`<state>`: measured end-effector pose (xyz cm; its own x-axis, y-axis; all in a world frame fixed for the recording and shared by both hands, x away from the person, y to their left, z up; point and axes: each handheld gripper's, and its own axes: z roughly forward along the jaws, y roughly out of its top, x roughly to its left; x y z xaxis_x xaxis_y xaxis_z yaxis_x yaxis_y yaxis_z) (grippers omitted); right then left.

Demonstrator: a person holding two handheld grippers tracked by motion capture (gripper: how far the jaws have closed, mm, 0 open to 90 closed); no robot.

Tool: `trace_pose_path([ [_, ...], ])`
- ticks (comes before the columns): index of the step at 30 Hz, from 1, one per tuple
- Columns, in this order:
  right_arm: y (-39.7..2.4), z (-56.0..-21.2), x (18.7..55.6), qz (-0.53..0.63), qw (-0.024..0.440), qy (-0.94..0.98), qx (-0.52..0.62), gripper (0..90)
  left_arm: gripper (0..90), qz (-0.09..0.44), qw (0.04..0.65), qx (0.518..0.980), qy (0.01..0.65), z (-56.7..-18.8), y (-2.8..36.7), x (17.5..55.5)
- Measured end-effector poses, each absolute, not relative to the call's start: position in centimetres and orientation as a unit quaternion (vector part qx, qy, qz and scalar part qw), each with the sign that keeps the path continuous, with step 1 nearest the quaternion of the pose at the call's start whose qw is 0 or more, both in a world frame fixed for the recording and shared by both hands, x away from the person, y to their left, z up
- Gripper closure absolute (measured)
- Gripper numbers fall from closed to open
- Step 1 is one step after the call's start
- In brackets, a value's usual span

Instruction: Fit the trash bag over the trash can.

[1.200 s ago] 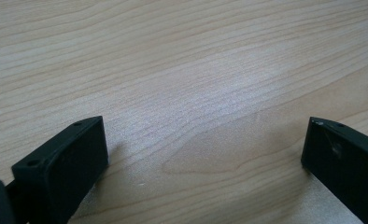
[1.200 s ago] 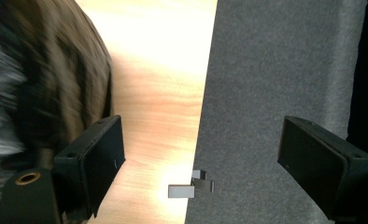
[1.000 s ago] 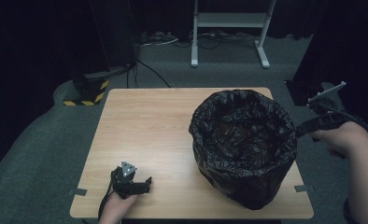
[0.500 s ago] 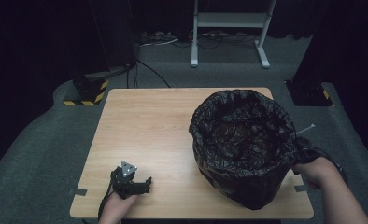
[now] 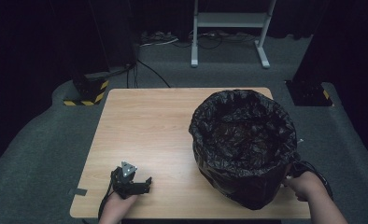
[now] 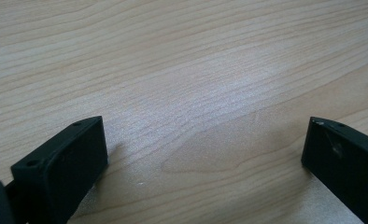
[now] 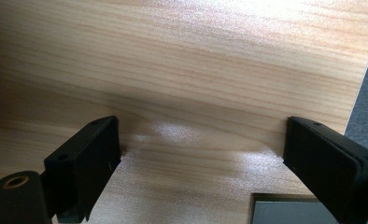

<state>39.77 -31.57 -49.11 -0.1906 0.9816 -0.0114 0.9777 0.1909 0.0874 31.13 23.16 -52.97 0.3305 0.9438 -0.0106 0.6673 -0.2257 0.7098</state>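
A bin lined with a black plastic bag (image 5: 243,140) stands on the right half of the wooden table (image 5: 149,121). My left gripper (image 5: 147,185) rests on the table near its front left corner. Its jaws stand open over bare wood in the left gripper view (image 6: 205,135). My right hand (image 5: 306,185) is low at the bin's front right, and the bag hides most of that gripper. In the right gripper view my right gripper (image 7: 203,135) is just above the tabletop. Its jaws have just been opening, with nothing between them.
The table's right edge (image 7: 359,93) runs close beside the right gripper, with grey carpet past it. On the floor behind the table are a white stand (image 5: 229,21), cables, and a yellow-and-black striped base (image 5: 86,93).
My right hand has come down from beside the bin's rim to table level at the bin's front right. The left gripper has stayed put.
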Motion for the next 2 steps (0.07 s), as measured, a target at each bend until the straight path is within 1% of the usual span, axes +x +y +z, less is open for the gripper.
trace_pose_path([
  [2,-31.67,-49.05,39.72,0.03,0.034,0.774,0.631,10.1,0.2,0.219,0.317,0.752,0.535,-52.96,23.16,31.16],
])
